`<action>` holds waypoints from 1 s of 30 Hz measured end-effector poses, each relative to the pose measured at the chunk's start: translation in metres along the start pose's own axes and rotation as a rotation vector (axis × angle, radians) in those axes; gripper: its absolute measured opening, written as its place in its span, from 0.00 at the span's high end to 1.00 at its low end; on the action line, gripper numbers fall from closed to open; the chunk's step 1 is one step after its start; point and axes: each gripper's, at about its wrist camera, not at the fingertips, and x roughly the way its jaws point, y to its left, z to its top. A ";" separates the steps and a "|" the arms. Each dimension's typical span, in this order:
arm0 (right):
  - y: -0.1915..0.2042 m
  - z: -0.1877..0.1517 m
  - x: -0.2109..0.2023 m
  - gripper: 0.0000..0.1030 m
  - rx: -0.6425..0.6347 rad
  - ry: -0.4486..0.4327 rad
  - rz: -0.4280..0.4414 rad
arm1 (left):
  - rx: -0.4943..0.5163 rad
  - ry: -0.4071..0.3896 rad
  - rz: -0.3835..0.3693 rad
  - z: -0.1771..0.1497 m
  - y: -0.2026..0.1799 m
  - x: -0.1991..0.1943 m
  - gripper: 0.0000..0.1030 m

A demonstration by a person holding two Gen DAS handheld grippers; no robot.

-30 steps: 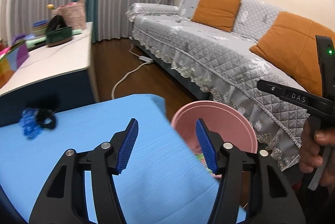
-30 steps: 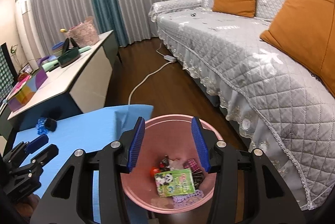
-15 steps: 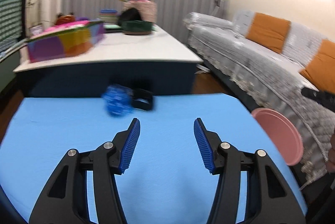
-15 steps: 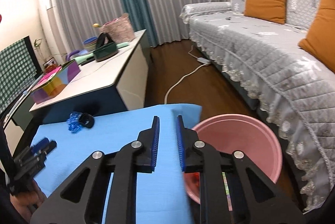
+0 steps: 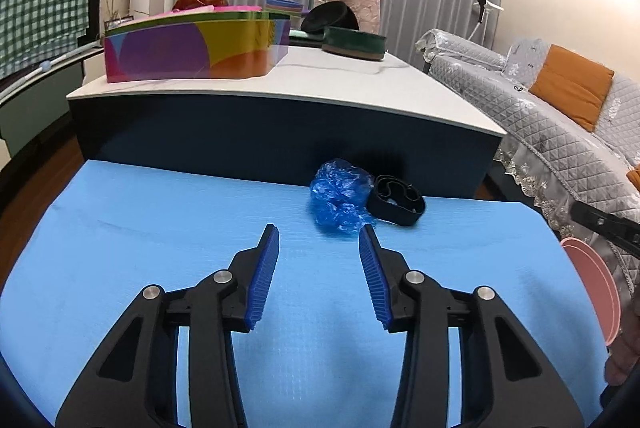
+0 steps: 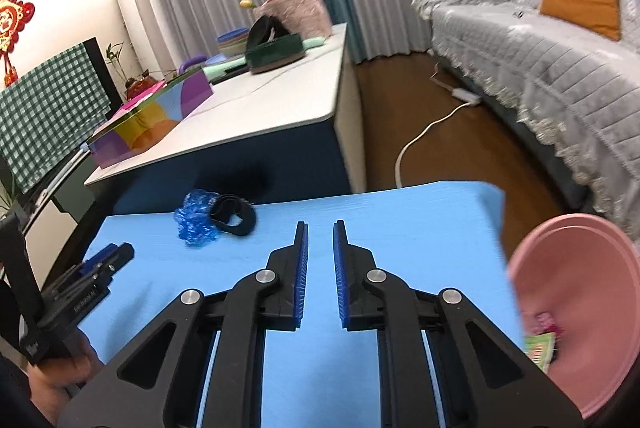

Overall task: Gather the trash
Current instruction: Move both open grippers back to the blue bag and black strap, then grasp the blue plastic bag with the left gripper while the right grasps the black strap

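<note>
Blue foam mat (image 5: 160, 228) carries a crumpled blue plastic wrapper (image 5: 340, 193), touching a black ring-shaped band (image 5: 396, 199) beside it. Left gripper (image 5: 318, 268), empty, jaws just narrowing, should straddle the wrapper alone; right gripper (image 6: 320, 268) nearly clenched, empty.

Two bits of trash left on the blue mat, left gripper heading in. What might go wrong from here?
The crumpled blue plastic wrapper touches the black plastic ring, so the left gripper, jaws just narrowing and empty, may nudge the ring away. The pink bin sits off the mat's edge; a loose wrapper may drop short.
</note>
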 end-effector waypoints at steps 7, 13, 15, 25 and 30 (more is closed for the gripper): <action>0.029 0.002 0.056 0.87 0.000 0.044 0.047 | 0.004 0.022 -0.012 0.006 0.003 0.022 0.60; 0.047 0.006 0.093 0.84 -0.018 0.109 0.102 | 0.015 0.052 0.001 0.012 0.004 0.047 0.60; 0.053 0.006 0.104 0.82 -0.019 0.126 0.112 | 0.009 0.061 -0.006 0.016 0.004 0.054 0.60; 0.070 0.005 0.144 0.77 -0.044 0.224 0.120 | -0.007 0.145 -0.024 0.029 0.003 0.086 0.60; 0.072 0.004 0.145 0.83 -0.061 0.228 0.121 | -0.029 0.173 -0.049 0.029 0.001 0.096 0.60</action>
